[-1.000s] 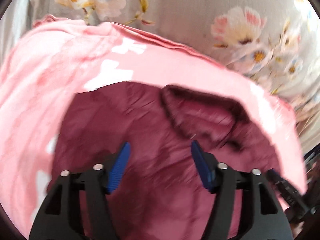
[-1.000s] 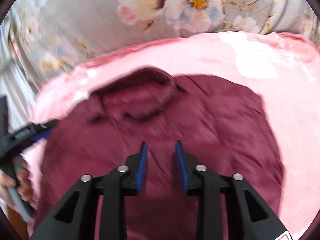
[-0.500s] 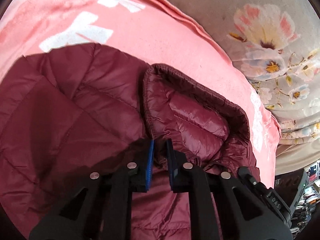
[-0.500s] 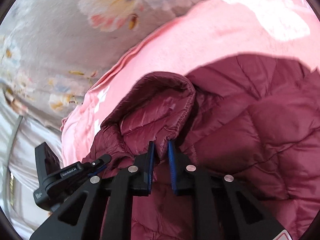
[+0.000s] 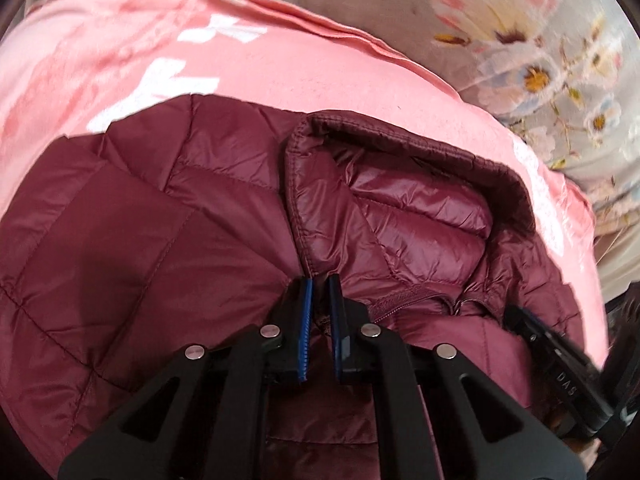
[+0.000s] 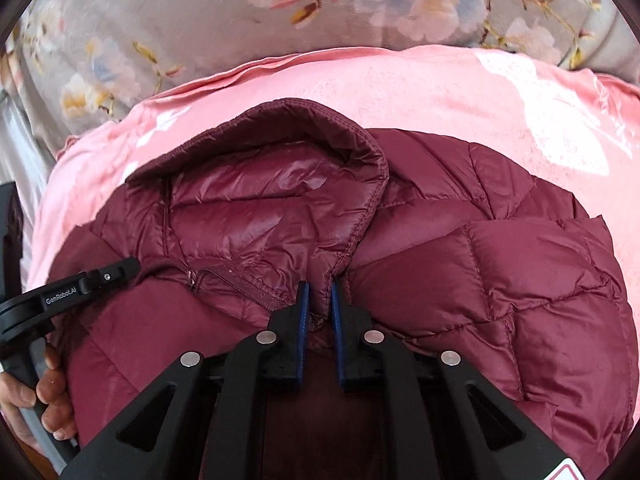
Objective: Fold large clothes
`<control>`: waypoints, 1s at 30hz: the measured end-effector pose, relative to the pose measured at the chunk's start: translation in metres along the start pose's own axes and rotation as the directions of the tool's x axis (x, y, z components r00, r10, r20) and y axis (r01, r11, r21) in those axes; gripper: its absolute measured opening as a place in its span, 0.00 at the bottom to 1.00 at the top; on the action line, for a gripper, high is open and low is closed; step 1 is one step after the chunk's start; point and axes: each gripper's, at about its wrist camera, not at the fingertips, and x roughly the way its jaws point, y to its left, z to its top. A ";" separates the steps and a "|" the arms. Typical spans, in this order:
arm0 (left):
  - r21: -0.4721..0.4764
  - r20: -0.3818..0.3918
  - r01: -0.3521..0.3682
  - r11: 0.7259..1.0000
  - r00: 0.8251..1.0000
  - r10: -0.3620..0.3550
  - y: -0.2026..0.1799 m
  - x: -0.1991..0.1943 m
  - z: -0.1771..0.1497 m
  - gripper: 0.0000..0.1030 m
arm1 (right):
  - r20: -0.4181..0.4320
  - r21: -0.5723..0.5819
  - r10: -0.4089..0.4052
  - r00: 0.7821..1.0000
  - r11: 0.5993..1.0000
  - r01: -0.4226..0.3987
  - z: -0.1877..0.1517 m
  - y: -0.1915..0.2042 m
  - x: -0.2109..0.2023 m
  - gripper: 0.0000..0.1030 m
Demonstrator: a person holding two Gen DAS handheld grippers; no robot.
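A maroon quilted puffer jacket lies on a pink blanket, its stand-up collar open toward me. My left gripper is shut on the jacket where the collar's left end meets the shoulder. In the right wrist view the jacket fills the lower frame, and my right gripper is shut on the jacket at the collar's right end. Each gripper shows at the edge of the other's view: the right one and the left one, held by a hand.
The pink blanket lies over a grey floral bedspread, which also shows in the left wrist view. The jacket's zipper runs below the collar between the two grippers.
A second ago both grippers were open above the blurred jacket. They dropped to the collar's two ends and closed on the fabric; since half a second ago the view has shifted slightly.
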 end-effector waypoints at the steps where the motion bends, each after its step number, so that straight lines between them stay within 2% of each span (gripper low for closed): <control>1: 0.013 0.009 -0.008 1.000 1.000 0.008 -0.002 0.000 -0.001 0.08 | 0.002 0.000 -0.002 1.000 1.000 0.002 0.000 -0.001 0.001 0.08; 4: 0.052 0.039 -0.033 0.998 0.999 0.031 -0.007 0.001 -0.004 0.09 | 0.001 0.010 0.011 1.000 1.000 -0.011 0.000 -0.004 0.001 0.07; 7: 0.042 0.047 -0.020 0.999 0.999 0.018 -0.004 0.000 -0.004 0.10 | -0.012 0.035 0.051 0.999 0.998 -0.051 0.002 -0.009 0.000 0.08; 9: 0.038 0.033 -0.001 0.999 0.999 0.000 0.002 -0.009 -0.002 0.11 | -0.029 0.056 0.078 0.997 0.996 -0.076 0.002 -0.017 -0.010 0.11; 12: 0.054 0.034 -0.024 0.998 0.999 0.023 0.008 -0.027 0.005 0.13 | -0.002 0.075 0.055 0.998 0.996 -0.055 0.007 -0.030 -0.036 0.19; 15: 0.047 0.066 -0.035 0.998 0.997 0.032 0.013 -0.050 0.032 0.14 | 0.046 0.108 0.065 0.997 0.992 -0.070 0.031 -0.040 -0.058 0.21; 18: -0.003 0.093 -0.033 0.999 0.995 0.033 0.004 -0.061 0.074 0.14 | 0.094 0.128 0.079 0.993 0.988 -0.090 0.068 -0.038 -0.063 0.22; 21: -0.042 0.098 -0.001 0.999 0.995 0.005 -0.013 -0.054 0.116 0.17 | 0.134 0.151 0.077 0.988 0.984 -0.097 0.104 -0.034 -0.051 0.21; 24: -0.081 0.099 0.011 0.997 0.995 -0.003 -0.024 -0.039 0.138 0.23 | 0.149 0.196 0.077 0.986 0.975 -0.106 0.125 -0.036 -0.030 0.21; 27: -0.116 0.053 -0.007 0.993 0.999 0.013 -0.023 -0.009 0.142 0.23 | 0.125 0.225 0.064 0.990 0.970 -0.091 0.132 -0.039 0.000 0.21; 30: -0.137 -0.024 -0.036 0.990 0.999 0.033 -0.016 0.019 0.130 0.22 | 0.060 0.210 0.057 0.997 0.975 -0.068 0.126 -0.038 0.023 0.21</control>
